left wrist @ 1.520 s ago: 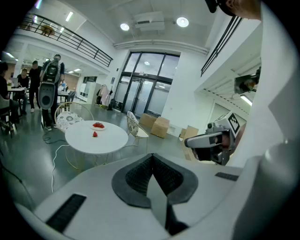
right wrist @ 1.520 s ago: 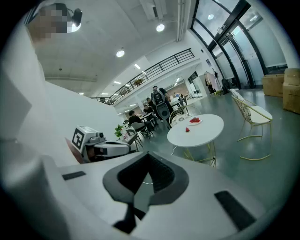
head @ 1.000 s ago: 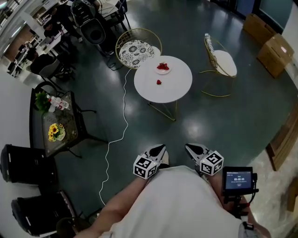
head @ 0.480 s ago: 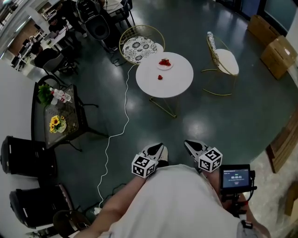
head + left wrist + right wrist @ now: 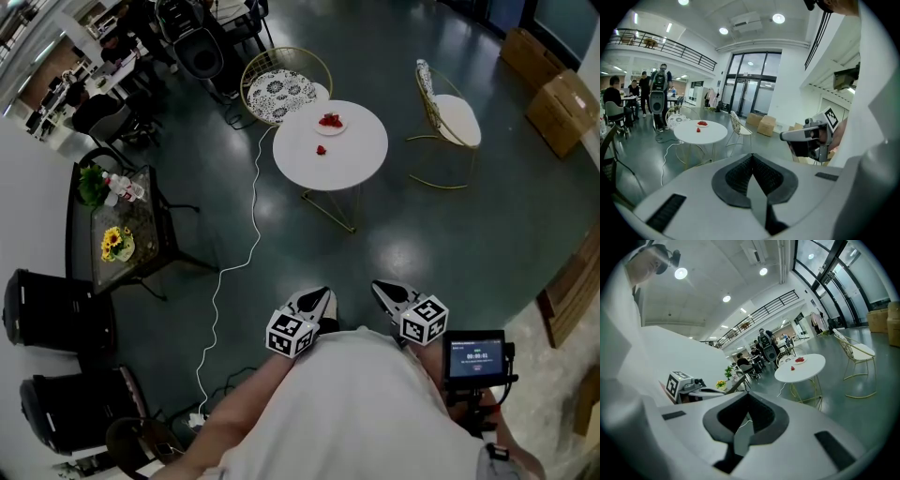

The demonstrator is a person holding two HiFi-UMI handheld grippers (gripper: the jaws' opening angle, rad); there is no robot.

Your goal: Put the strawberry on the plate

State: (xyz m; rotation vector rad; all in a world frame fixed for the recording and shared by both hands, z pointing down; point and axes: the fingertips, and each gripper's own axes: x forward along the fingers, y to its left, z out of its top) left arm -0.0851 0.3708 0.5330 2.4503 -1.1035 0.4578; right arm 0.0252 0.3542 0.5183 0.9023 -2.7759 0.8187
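The left gripper (image 5: 323, 295) is sitting close to the person's torso, jaws pressed together and gripping nothing. At 12 o'clock, well apart from both tools, the round white table (image 5: 352, 164) is carrying the strawberry (image 5: 321, 150) — it is lying on bare tabletop near the plate (image 5: 338, 128), at the plate's 7 o'clock. The right gripper (image 5: 380, 287) is pointing the same way — jaws likewise closed and empty.

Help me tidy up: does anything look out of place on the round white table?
One strawberry lies loose on the white table, apart from the plate holding the other berries. Nothing else looks off.
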